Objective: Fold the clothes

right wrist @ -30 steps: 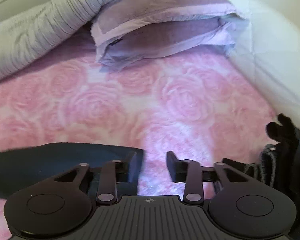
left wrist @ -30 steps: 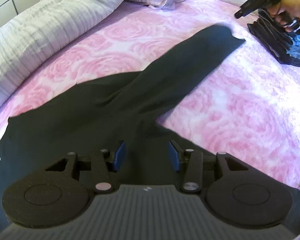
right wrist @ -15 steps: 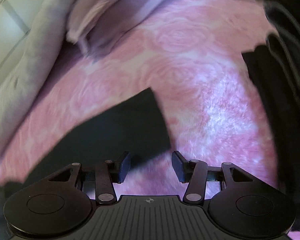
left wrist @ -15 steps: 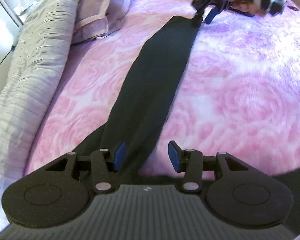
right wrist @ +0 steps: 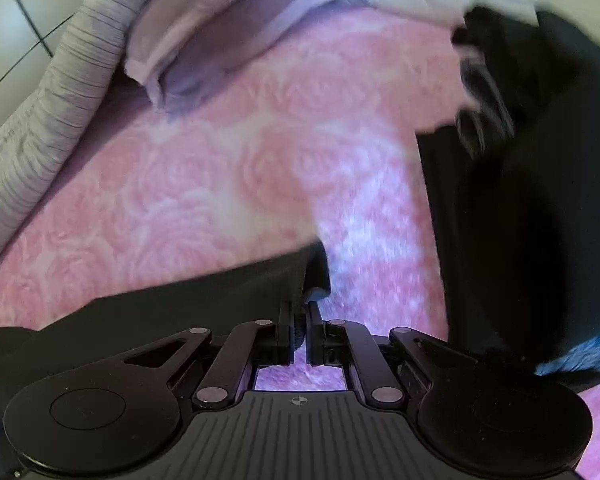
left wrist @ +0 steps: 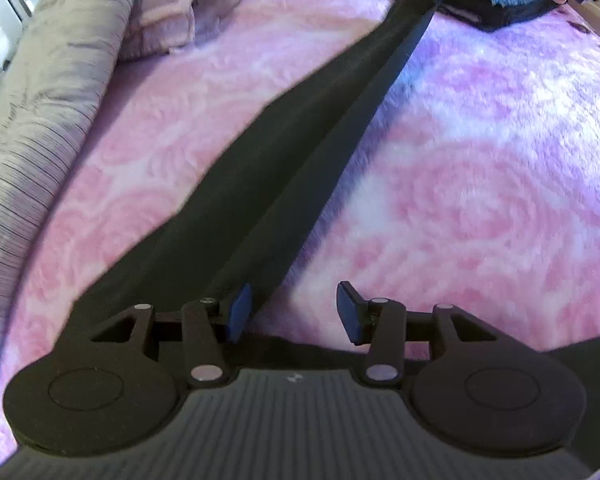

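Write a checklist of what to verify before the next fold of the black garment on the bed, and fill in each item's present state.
1. Right tongs shut on the sleeve end: ok.
2. Left tongs gripping cloth: not ok, open with nothing between them.
3. Sleeve pulled out straight across the pink bedspread: ok.
4. Body of the garment lying flat: cannot tell, mostly hidden.
5. Landing spot clear of the dark pile to the right: cannot tell.
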`<state>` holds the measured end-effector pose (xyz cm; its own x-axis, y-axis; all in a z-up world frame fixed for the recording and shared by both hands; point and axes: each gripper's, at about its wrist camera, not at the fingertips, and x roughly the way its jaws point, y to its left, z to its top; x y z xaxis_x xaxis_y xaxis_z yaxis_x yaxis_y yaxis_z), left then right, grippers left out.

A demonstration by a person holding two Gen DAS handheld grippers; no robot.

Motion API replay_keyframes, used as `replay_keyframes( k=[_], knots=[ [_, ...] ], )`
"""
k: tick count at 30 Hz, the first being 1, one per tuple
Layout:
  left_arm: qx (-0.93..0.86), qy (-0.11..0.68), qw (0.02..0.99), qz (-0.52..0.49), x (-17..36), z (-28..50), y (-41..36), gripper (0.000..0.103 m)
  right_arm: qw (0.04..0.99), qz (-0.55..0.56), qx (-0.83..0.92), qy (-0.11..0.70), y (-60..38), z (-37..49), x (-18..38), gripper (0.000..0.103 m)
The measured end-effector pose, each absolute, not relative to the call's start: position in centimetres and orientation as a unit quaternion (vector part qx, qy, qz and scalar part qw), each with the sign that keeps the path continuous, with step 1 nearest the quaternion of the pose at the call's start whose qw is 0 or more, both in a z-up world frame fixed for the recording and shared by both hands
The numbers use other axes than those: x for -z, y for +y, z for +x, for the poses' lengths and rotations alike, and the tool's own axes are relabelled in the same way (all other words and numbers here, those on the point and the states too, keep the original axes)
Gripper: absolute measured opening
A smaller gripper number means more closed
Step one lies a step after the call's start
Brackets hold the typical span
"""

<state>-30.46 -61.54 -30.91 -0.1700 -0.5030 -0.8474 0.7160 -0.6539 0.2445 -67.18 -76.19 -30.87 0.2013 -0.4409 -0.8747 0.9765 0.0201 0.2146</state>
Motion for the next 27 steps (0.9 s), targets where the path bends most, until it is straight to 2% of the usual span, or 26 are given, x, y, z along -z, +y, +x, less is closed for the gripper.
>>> replay_keyframes(
  k=[3,8,17,22,24,27],
  knots=[
    [0.751,0.116,0.417,0.498,30.1,-29.2,-60.6,0.042,0.614,0.453,0.546,0.346,-76.3,-66.6,32.8,0.003],
    [0.740,0.133,0.443,0.489,28.8,-26.9,-59.0,0.043,0.601,0.447,0.541,0.382,-74.7,-66.1,32.4,0.003],
    [0.701,0.179,0.508,0.468,26.2,-21.6,-54.8,0.044,0.593,0.446,0.563,0.365,-75.0,-66.2,31.9,0.006],
    [0.637,0.234,0.581,0.449,24.4,-16.0,-49.6,0.046,0.617,0.387,0.590,0.350,-71.2,-64.4,28.6,0.029],
    [0.604,0.264,0.608,0.443,24.2,-13.7,-46.6,0.046,0.637,0.379,0.570,0.356,-68.9,-63.1,27.9,0.034],
    [0.556,0.316,0.640,0.426,23.9,-10.7,-41.2,0.046,0.683,0.387,0.499,0.367,-64.5,-60.8,27.9,0.036]
  ],
)
